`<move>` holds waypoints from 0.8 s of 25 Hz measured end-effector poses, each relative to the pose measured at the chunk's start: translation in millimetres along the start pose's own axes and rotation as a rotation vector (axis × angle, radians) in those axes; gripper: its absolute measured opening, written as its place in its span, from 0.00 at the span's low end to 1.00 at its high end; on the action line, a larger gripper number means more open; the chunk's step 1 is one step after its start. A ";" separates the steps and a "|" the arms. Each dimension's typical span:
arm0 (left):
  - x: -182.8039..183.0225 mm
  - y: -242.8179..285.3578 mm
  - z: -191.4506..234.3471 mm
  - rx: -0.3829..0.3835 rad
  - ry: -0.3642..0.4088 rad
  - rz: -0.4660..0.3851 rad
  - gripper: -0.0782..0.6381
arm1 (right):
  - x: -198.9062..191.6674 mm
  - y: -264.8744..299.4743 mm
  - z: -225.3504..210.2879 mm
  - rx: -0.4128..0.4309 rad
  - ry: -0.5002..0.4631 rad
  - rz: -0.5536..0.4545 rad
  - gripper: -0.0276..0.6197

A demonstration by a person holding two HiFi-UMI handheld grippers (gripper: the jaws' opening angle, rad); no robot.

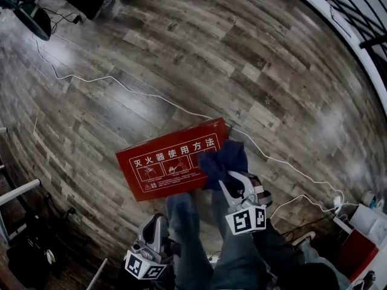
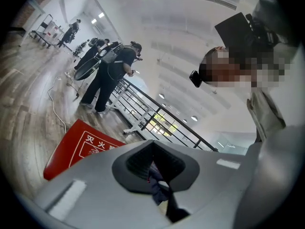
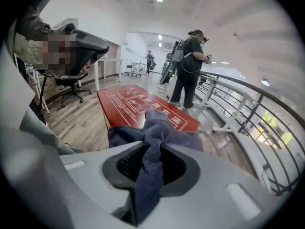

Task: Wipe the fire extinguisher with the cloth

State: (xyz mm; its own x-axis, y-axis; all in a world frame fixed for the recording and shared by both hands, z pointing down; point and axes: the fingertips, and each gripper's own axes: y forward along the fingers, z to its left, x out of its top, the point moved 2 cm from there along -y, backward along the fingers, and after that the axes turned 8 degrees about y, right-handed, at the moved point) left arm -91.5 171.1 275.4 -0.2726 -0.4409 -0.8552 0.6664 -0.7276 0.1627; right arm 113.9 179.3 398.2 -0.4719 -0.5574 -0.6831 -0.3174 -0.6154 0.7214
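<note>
The red fire extinguisher box lies flat on the wooden floor with white print on its top face. It also shows in the left gripper view and the right gripper view. My right gripper is shut on a dark blue cloth, which rests bunched on the box's right end. In its own view the cloth fills the jaws of the right gripper. My left gripper hangs below the box, apart from it. Its jaws stand together, with only a dark sliver in the slit.
A white cable runs over the floor behind the box to a white plug block. A smaller red box sits at the lower right. A railing lines the far right. People stand nearby; an office chair is at left.
</note>
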 end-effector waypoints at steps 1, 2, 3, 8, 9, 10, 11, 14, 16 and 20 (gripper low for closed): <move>-6.0 0.0 -7.1 0.012 -0.010 -0.010 0.12 | -10.3 -9.4 -6.9 -0.024 -0.007 0.003 0.17; -11.1 0.2 -14.1 0.019 -0.016 -0.021 0.12 | -17.8 -16.4 -9.3 -0.044 -0.031 0.002 0.17; -15.0 0.8 -20.5 0.020 -0.019 -0.033 0.12 | -22.6 -20.5 -8.4 -0.060 -0.060 -0.005 0.17; -31.5 -12.3 -23.6 0.010 -0.046 -0.072 0.12 | -26.0 -17.0 6.2 -0.178 -0.066 -0.085 0.17; -38.6 -21.4 -17.2 0.016 -0.057 -0.065 0.12 | -25.3 -16.4 9.1 -0.212 -0.046 -0.093 0.17; -46.1 -32.9 -9.4 0.024 -0.065 -0.053 0.12 | -24.9 -15.3 14.7 -0.238 -0.016 -0.098 0.17; -53.4 -46.3 -0.9 0.029 -0.071 -0.038 0.12 | -24.9 -13.1 23.5 -0.252 0.021 -0.106 0.17; -72.5 -90.7 22.0 0.044 -0.099 0.008 0.12 | -28.6 -1.9 54.8 -0.263 0.118 -0.124 0.17; -80.9 -120.9 36.7 0.060 -0.109 0.027 0.12 | -31.6 12.1 68.9 -0.285 0.177 -0.110 0.17; -88.3 -171.0 63.9 0.094 -0.093 0.017 0.12 | -5.7 55.3 118.3 -0.235 0.100 -0.102 0.17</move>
State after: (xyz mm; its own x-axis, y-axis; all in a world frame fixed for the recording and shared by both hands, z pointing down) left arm -225.6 300.8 354.5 -0.3280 -0.4976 -0.8029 0.6047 -0.7636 0.2262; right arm 1.7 214.4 455.4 -0.3599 -0.5311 -0.7671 -0.1542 -0.7770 0.6103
